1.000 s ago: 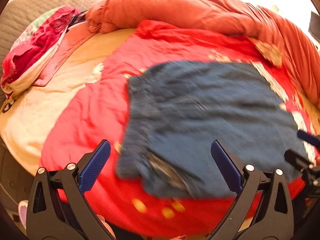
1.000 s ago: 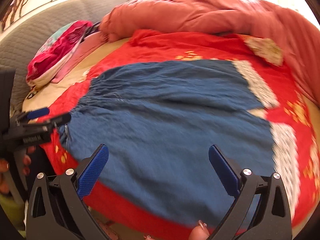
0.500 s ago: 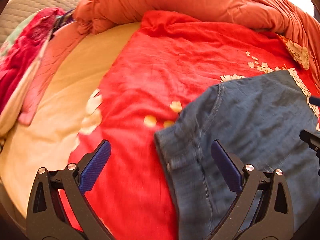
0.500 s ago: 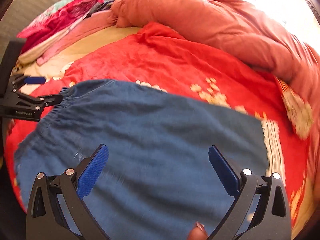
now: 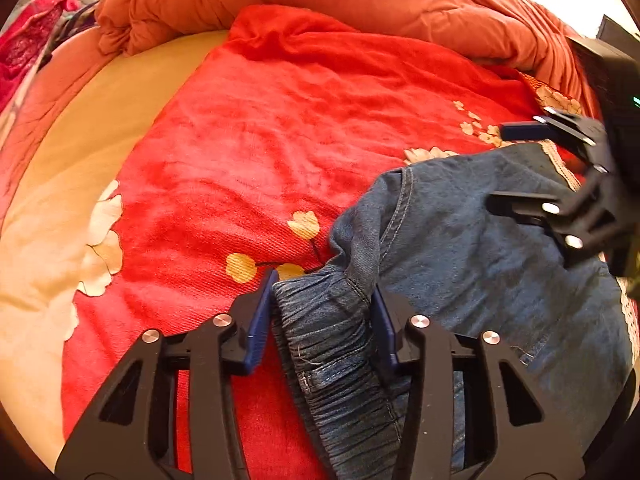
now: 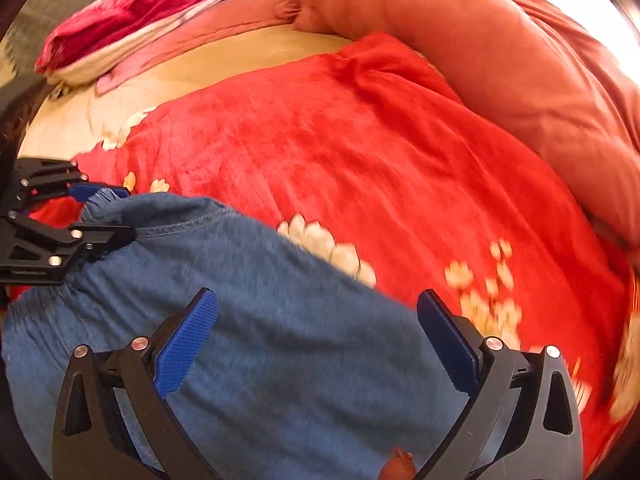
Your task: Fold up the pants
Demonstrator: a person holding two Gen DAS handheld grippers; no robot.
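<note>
Blue denim pants (image 5: 480, 280) lie spread on a red flowered blanket (image 5: 300, 120). My left gripper (image 5: 322, 304) is at their near-left corner. Its jaws are closing, and the gathered elastic waistband (image 5: 320, 332) is bunched between the blue pads, which touch it on both sides. From the right wrist view the left gripper (image 6: 128, 212) shows at the left edge, clamped on that same corner of the pants (image 6: 280, 340). My right gripper (image 6: 316, 320) hovers wide open over the denim near its far edge, with nothing pinched. It also shows in the left wrist view as the right gripper (image 5: 498, 166) at the right, above the cloth.
A bulky orange duvet (image 5: 360, 0) is heaped along the far side of the bed. A pink-patterned pillow (image 6: 140, 12) lies at the far left, on a cream sheet (image 5: 40, 220). A person's fingertip (image 6: 396, 466) shows at the bottom edge.
My left gripper has come down onto the waistband corner and its jaws have narrowed from wide open to gripping width. My right gripper has slid across the denim towards its far edge, staying open.
</note>
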